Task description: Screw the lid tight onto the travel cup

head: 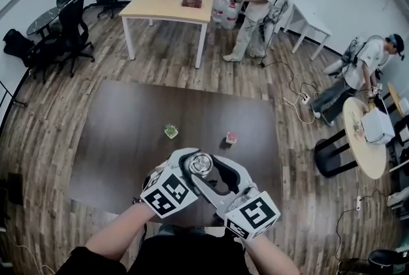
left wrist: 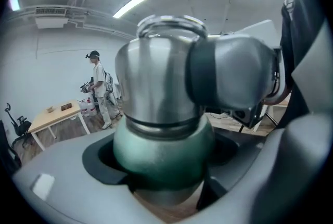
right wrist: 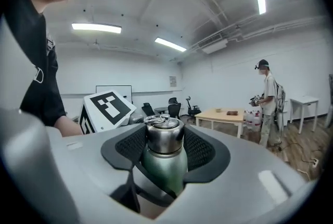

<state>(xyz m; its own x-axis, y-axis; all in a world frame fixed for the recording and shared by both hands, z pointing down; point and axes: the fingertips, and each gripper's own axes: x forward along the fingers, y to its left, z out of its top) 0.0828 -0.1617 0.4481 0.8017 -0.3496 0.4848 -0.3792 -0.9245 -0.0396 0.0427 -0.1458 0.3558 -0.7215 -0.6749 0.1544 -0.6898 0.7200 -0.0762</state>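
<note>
The travel cup (head: 199, 165) is held in the air over the dark table (head: 121, 139), with a green body (left wrist: 161, 158) and a steel lid (left wrist: 156, 77) on top. My left gripper (head: 185, 172) is shut on the green body, which fills the left gripper view between its jaws. My right gripper (head: 217, 179) comes in from the right. In the right gripper view the lid (right wrist: 164, 133) sits between its dark ribbed pads (right wrist: 200, 147), which press on both sides. One of its fingers (left wrist: 234, 72) wraps the lid in the left gripper view.
A small green thing (head: 171, 132) and a small red thing (head: 231, 137) lie on the dark table beyond the cup. Farther off are a light wooden table (head: 169, 5), office chairs (head: 70, 31), a round table (head: 364, 139), a standing person (head: 262, 5) and a seated person (head: 367, 66).
</note>
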